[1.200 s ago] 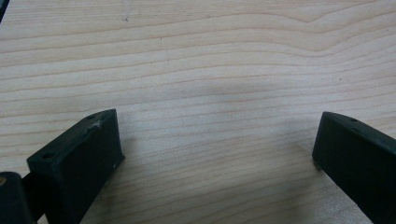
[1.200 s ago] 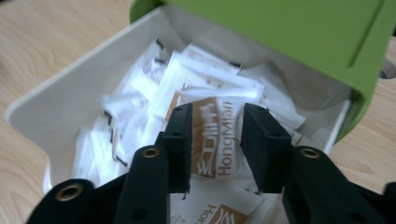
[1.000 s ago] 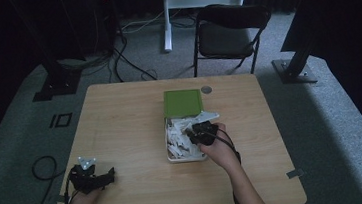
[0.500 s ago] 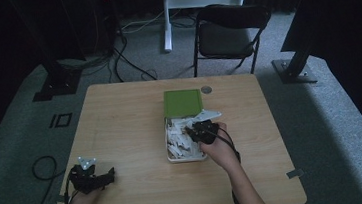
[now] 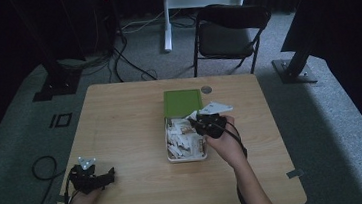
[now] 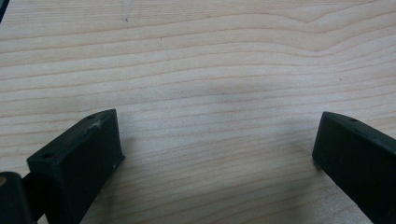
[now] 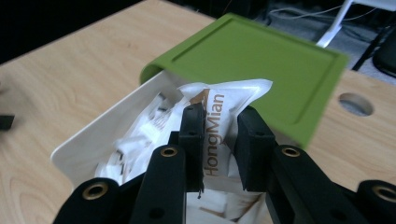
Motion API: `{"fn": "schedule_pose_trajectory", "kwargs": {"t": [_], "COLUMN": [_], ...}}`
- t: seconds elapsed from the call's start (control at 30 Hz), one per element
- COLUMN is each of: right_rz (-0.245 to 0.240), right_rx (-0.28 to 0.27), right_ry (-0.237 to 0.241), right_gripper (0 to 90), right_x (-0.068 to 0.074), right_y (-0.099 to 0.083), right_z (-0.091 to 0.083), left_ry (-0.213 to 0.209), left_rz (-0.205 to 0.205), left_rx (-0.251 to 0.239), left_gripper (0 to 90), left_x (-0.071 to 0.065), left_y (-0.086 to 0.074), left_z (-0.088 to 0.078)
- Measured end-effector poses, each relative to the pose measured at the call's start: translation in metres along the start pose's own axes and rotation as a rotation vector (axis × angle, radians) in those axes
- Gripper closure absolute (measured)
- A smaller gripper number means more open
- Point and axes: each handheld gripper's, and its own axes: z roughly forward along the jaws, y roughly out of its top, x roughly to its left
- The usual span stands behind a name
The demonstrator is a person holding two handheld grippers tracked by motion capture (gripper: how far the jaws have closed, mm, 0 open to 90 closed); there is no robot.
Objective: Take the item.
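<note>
I am watching the right gripper (image 7: 218, 140) clamping a white packet (image 7: 219, 121), one jaw on each flat side. Its jaws have just been closing, and the packet is sitting pinched between them. The packet is printed with brown lettering reading "HongMian". It is standing roughly upright in the grip, its top edge reaching toward the green lid (image 7: 261, 65).

I am noting the box (image 5: 187, 157) in the high view: white, open, lying right of the table's centre, with the lid (image 5: 182, 102) at its far end. More white packets (image 5: 182, 137) are lying loose inside it. The right gripper (image 5: 210, 124) is hanging over the box's right rim, near the far end, with the hand (image 5: 223, 143) trailing back toward the near edge.

In the right gripper view, the held packet is sitting above the pile, just in front of the lid. I cannot tell whether its lower edge is touching the packets beneath.

The left gripper (image 5: 93, 178) is resting near the table's (image 5: 120, 123) near-left corner, well apart from the box. In the left gripper view its jaws are standing wide apart with bare wood (image 6: 210, 93) between them.

A folding chair (image 5: 230, 32) is standing beyond the far edge. A small round grommet (image 5: 206, 89) is sitting in the tabletop just right of the lid.
</note>
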Motion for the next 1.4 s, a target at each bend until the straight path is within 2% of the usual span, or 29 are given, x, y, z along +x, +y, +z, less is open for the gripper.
{"fn": "schedule_pose_trajectory", "kwargs": {"t": [0.2,0.47,0.7,0.87,0.97,1.1,1.4], "right_rz": [0.02,0.056,0.102,0.141,0.179,0.201,0.251], "right_rx": [-0.039,-0.041,-0.059,-0.061,-0.042,-0.013,0.011], "right_ry": [-0.048,-0.102,-0.176,-0.212,-0.222,-0.23,-0.273], "right_gripper": [74.8,74.9,74.9,74.9,74.9,74.9,74.9], "right_x": [-0.013,-0.038,-0.062,-0.08,-0.089,-0.098,-0.113], "right_y": [0.002,-0.004,-0.009,-0.015,-0.021,-0.029,-0.038], "right_z": [-0.012,-0.022,-0.025,-0.02,-0.013,-0.001,0.021], "left_ry": [0.0,0.0,-0.001,-0.001,-0.001,-0.001,-0.001], "left_rz": [0.002,0.002,-0.001,0.0,0.0,0.0,0.0], "left_rx": [0.001,0.002,0.001,0.002,0.002,0.002,0.002], "left_gripper": [2.1,2.1,2.1,2.1,2.1,2.1,2.1], "left_x": [0.0,0.0,0.0,0.0,0.0,0.0,0.0], "left_y": [0.0,0.0,0.0,0.0,0.0,0.0,0.0], "left_z": [0.0,0.0,0.0,0.0,0.0,0.0,0.0]}}
